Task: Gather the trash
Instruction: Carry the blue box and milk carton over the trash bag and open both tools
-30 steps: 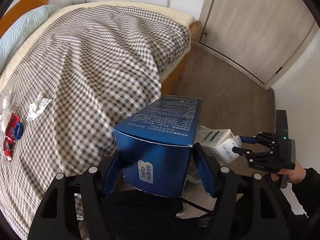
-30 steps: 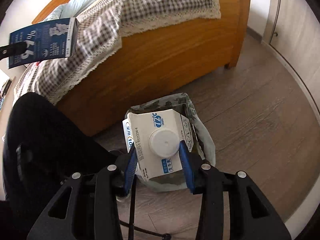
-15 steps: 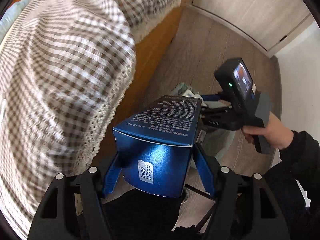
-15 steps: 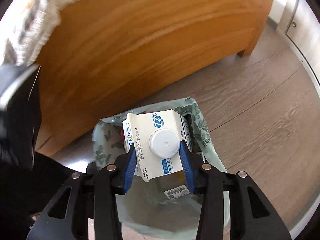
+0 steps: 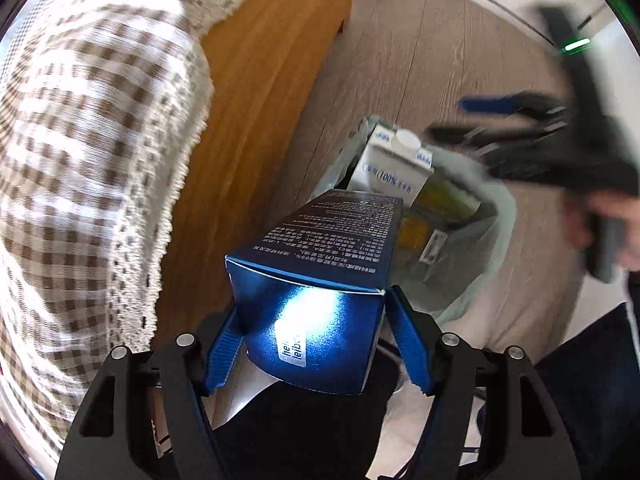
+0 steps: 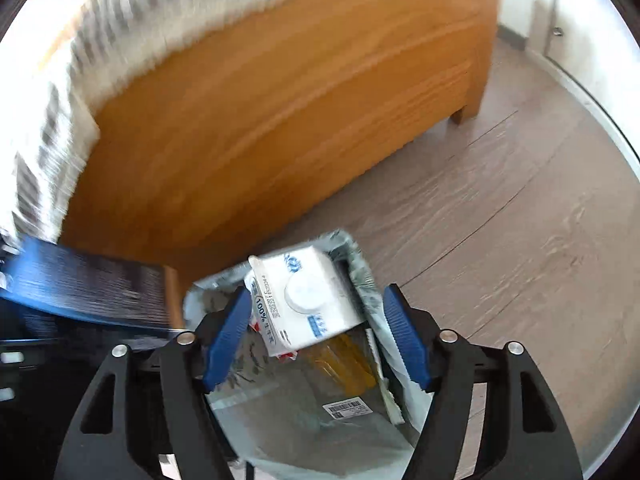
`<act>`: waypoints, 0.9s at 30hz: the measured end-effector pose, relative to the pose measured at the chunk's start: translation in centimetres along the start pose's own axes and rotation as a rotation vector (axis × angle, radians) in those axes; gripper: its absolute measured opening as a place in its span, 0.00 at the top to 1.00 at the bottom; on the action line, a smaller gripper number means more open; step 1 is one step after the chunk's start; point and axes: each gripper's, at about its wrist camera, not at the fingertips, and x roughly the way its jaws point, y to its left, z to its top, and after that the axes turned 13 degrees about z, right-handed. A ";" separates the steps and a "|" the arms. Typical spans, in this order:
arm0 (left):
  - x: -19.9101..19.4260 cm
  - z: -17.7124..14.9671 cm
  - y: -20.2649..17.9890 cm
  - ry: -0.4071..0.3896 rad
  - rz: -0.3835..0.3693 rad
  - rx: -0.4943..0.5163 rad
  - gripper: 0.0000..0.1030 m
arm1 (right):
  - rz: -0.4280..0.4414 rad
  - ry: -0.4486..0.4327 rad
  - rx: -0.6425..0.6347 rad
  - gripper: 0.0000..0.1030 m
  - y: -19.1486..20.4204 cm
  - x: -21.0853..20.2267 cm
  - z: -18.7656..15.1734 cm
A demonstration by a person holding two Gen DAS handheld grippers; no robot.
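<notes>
R gripper (image 6: 316, 340) jaws just opened, milk carton (image 6: 308, 304) dropping free into bin bag (image 6: 360, 264); L gripper (image 5: 316, 344), clamping blue box (image 5: 320, 280), should centre over bag before release.

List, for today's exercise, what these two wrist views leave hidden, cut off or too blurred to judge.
- Bin bag: its depths are hidden by the white milk carton in the right wrist view.
- Right tongs: motion-smeared in the left wrist view.
- Blue box: its far end blocks part of the bag; in the right wrist view it is cut off at the left edge.
- Checked bedspread: blurred.
</notes>
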 end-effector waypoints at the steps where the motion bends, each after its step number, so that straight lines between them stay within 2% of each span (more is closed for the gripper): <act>1: 0.5 0.1 -0.5 0.012 0.003 0.007 0.36 | -0.001 -0.017 0.008 0.36 0.2 -0.7 -0.1; 6: 3.8 1.1 -2.6 0.094 -0.014 0.072 0.35 | 0.022 -0.045 0.068 0.36 0.5 -4.7 -2.7; 9: 6.6 2.2 -3.7 0.148 0.046 0.079 0.35 | 0.025 -0.030 0.100 0.36 0.1 -5.4 -4.8; 11: 8.7 3.2 -4.5 0.207 0.036 0.078 0.35 | 0.020 -0.016 0.125 0.36 0.4 -5.5 -5.1; 12: 9.7 3.8 -5.0 0.217 0.064 0.082 0.35 | 0.025 -0.010 0.136 0.36 0.4 -5.4 -5.7; 15: 11.7 5.4 -6.6 0.162 0.150 0.127 0.35 | 0.041 0.002 0.178 0.36 0.2 -4.9 -7.0; 16: 12.4 5.8 -7.1 0.141 0.154 0.135 0.35 | 0.051 0.006 0.185 0.36 0.2 -4.7 -7.3; 19: 15.7 6.0 -8.0 0.191 0.125 0.107 0.35 | 0.033 0.013 0.166 0.36 0.6 -3.9 -7.7; 21: 17.1 6.0 -8.5 0.202 0.145 0.118 0.32 | 0.030 0.010 0.175 0.36 0.9 -3.4 -8.1; 23: 17.4 5.9 -8.8 0.165 0.170 0.148 0.30 | 0.042 0.010 0.200 0.36 0.7 -3.0 -8.5; 27: 15.9 5.7 -8.3 0.164 0.142 0.149 0.27 | 0.002 0.058 0.179 0.36 0.7 -2.2 -8.4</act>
